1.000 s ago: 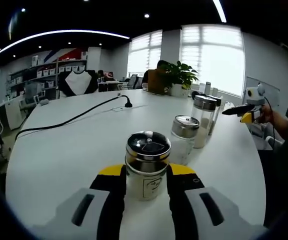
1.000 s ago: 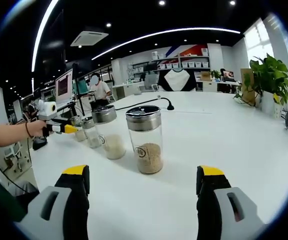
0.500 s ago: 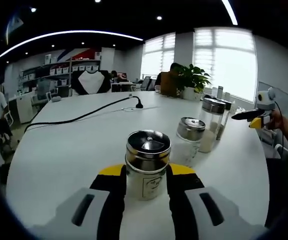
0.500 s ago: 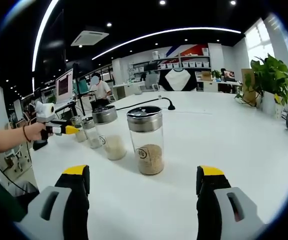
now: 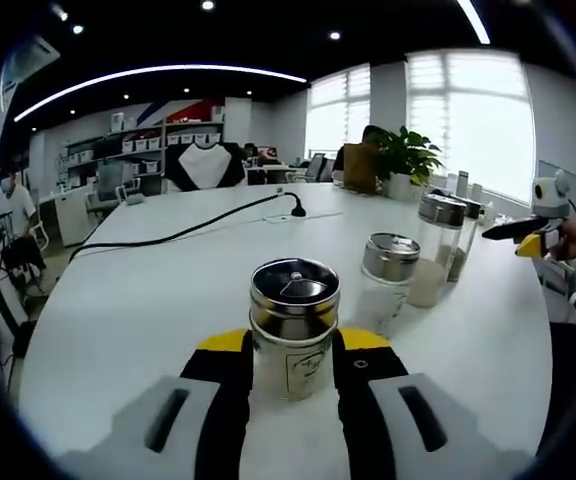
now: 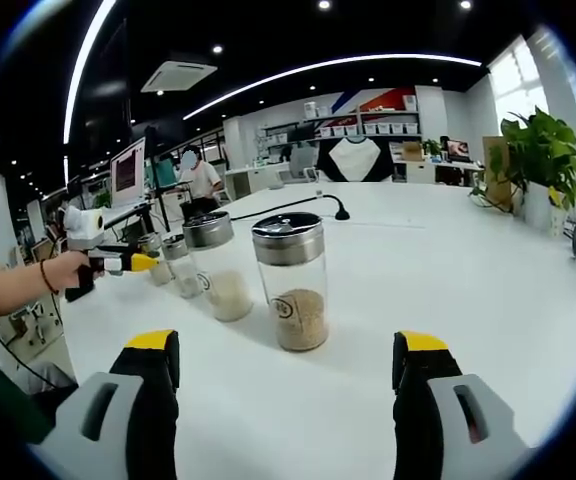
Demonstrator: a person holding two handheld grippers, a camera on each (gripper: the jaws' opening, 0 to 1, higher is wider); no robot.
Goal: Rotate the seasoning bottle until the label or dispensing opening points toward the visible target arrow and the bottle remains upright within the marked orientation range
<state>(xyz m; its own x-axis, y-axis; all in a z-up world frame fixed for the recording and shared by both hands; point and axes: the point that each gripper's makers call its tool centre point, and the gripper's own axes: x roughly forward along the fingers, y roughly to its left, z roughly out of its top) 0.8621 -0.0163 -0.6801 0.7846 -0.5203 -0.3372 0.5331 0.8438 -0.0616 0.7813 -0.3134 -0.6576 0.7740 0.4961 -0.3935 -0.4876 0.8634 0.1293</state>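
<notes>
A glass seasoning bottle [image 5: 294, 310] with a steel shaker lid and a printed label stands upright on the white table [image 5: 138, 300]. My left gripper [image 5: 293, 348] is shut on it, a black jaw pressed to each side. From the right gripper view, that left gripper [image 6: 128, 262] shows at the far left in a hand, its yellow tip at the end bottle [image 6: 154, 257] of a row. My right gripper [image 6: 288, 362] is open and holds nothing, its jaws wide apart short of a bottle of brown seasoning [image 6: 290, 280]. It also appears in the left gripper view as the right gripper [image 5: 516, 232].
Other bottles stand in line: a short one [image 5: 388, 280] and a tall one with white grains [image 5: 436, 250], seen again as the white-grain bottle [image 6: 218, 265]. A black cable [image 5: 188, 232] crosses the far table. A potted plant [image 5: 405, 162] stands at the back edge.
The left gripper view has swung to the left with the bottle still held, so the cable and the other bottles slid right. The right gripper has stayed put.
</notes>
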